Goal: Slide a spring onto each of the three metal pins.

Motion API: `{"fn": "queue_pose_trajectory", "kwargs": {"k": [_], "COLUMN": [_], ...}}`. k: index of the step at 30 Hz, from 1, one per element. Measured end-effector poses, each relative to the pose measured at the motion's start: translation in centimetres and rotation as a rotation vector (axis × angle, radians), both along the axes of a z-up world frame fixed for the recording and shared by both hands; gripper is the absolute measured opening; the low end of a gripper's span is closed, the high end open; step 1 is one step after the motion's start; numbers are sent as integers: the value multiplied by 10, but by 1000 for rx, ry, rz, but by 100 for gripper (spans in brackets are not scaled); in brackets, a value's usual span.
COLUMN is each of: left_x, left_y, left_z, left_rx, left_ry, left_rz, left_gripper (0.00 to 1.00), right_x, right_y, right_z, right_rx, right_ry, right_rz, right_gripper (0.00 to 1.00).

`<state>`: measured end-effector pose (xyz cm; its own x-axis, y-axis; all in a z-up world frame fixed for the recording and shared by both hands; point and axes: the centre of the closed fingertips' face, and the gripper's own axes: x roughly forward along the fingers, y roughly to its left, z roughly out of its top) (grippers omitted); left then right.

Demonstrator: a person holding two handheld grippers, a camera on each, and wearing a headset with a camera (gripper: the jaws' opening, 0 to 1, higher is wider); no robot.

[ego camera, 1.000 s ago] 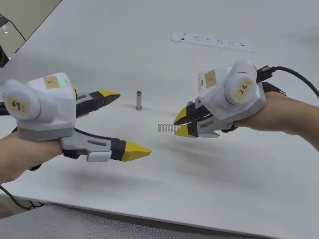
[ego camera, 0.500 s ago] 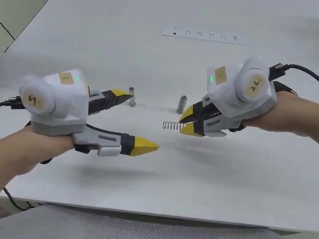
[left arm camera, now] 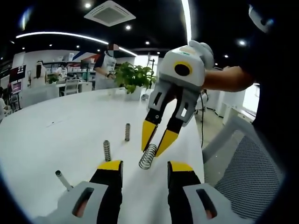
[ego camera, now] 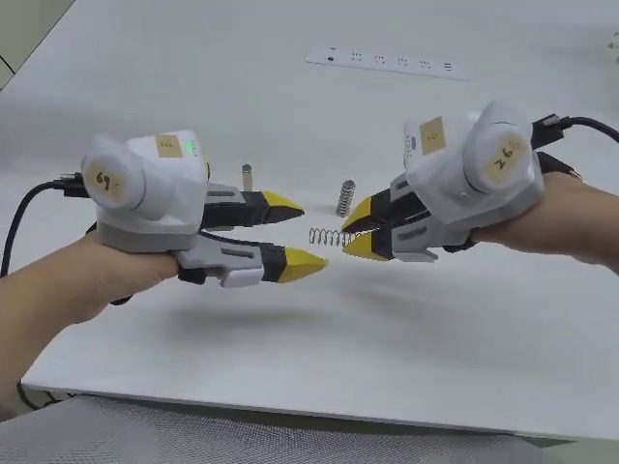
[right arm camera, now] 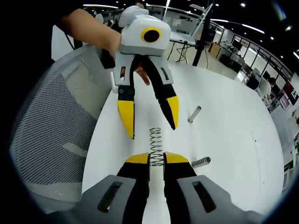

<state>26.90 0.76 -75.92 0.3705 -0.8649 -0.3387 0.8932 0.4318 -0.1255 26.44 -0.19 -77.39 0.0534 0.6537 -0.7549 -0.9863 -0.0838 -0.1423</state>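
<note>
The right claw (ego camera: 354, 234) is pressed together on one end of a spring (ego camera: 327, 236), holding it level in the air above the white counter (ego camera: 406, 338), with the free end pointing at the left claw (ego camera: 298, 235). The left claw is spread, and the spring's free end sits about level with its two yellow tips, between them and touching neither. In the right gripper view the spring (right arm camera: 155, 147) rises straight from the right claw (right arm camera: 157, 159) toward the gap of the left claw (right arm camera: 150, 126) facing it. In the left gripper view the spring (left arm camera: 147, 156) hangs from the right claw (left arm camera: 161, 135) just ahead of the left claw (left arm camera: 145, 165). Behind the two claws on the counter stands a bare pin (ego camera: 247, 177), upright and close behind the left claw's upper tip. To its right stands a pin wearing a spring (ego camera: 344, 198), just beyond the held spring and partly covered by the right claw's tip. The left gripper view shows the bare pin (left arm camera: 63, 179), the pin wearing a spring (left arm camera: 107, 150) and a farther pin (left arm camera: 127, 132) that also looks coiled. A white power strip (ego camera: 387, 61) lies well apart at the far side of the counter. A mesh chair (right arm camera: 51, 130) stands at the counter's near edge, and a potted plant (left arm camera: 135, 79) sits at the far end.
</note>
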Motion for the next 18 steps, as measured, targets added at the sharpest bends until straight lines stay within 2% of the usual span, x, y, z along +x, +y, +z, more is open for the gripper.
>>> {"fn": "queue_pose_trajectory", "kwargs": {"k": [6,18], "left_x": [-1,-3], "left_y": [-9,-14], "left_z": [2,1], "left_rx": [0,12], "left_ry": [-8,-11], "left_rz": [-33,-56], "left_gripper": [17,11], "right_x": [-2,-4], "right_y": [1,0], "right_z": [3,6], "right_rx": [5,-10], "right_ry": [-1,-12], "right_rz": [1,24], "right_gripper": [8,8]}}
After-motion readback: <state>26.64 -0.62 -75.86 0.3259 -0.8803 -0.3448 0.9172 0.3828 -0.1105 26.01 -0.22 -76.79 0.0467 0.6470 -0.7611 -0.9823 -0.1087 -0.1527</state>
